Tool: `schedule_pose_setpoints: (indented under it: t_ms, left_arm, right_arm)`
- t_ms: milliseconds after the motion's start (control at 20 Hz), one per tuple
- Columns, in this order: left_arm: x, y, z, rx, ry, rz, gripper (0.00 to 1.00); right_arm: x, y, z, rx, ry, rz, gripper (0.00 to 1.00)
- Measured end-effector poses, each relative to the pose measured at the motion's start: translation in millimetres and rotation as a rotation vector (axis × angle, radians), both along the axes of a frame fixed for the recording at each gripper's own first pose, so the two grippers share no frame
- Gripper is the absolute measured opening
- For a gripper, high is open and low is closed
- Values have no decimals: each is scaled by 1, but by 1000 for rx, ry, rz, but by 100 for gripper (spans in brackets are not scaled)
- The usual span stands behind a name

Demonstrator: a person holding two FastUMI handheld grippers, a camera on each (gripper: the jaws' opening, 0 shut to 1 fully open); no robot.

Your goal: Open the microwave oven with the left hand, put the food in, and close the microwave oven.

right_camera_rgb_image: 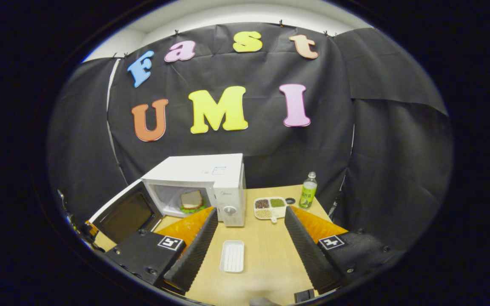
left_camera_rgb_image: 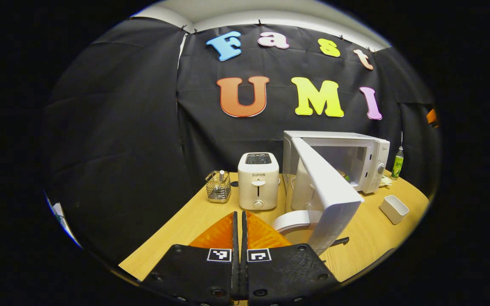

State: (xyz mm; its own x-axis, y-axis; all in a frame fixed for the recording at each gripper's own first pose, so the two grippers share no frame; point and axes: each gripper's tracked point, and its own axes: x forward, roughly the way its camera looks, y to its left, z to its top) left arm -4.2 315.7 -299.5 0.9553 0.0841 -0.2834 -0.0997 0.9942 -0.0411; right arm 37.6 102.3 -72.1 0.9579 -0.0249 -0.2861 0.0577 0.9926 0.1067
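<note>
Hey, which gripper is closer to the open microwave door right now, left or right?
Likely the left. The left gripper, shut, sits just short of the microwave door, whose edge looms beside it. The right gripper, open, sits farther back, facing the microwave.

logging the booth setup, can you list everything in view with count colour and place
microwave oven: 1, white, table back, door open
food: 1, sandwich, bread over green, inside the oven
toaster: 1, white, left of the oven
wire basket: 1, metal, left of the toaster
bottle: 1, green, right of the oven
divided dish: 1, white, holding grains, beside the bottle
tray: 1, white, empty, front of the table
left gripper: 1, black and orange, shut, empty
right gripper: 1, black and orange, open
</note>
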Motion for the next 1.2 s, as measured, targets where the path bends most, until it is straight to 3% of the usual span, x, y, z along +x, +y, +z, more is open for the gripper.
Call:
schedule_pose_setpoints:
  t_ms: [450,500,550,800,1200]
  left_arm:
    - [-8,-86,12,-28,-26,-138,0]
    - [-7,-99,14,-30,-32,-158,0]
    - [-6,-111,17,-29,-37,-177,0]
    - [4,-175,32,-26,-62,-281,0]
    - [36,-261,45,-40,-80,-383,0]
  right_arm:
    - [-12,4,1,12,16,16,92]
    - [-13,4,1,13,14,18,100]
    - [-13,3,2,11,15,17,92]
    - [-18,-11,3,22,17,6,92]
    - [-15,-40,0,35,33,-21,92]
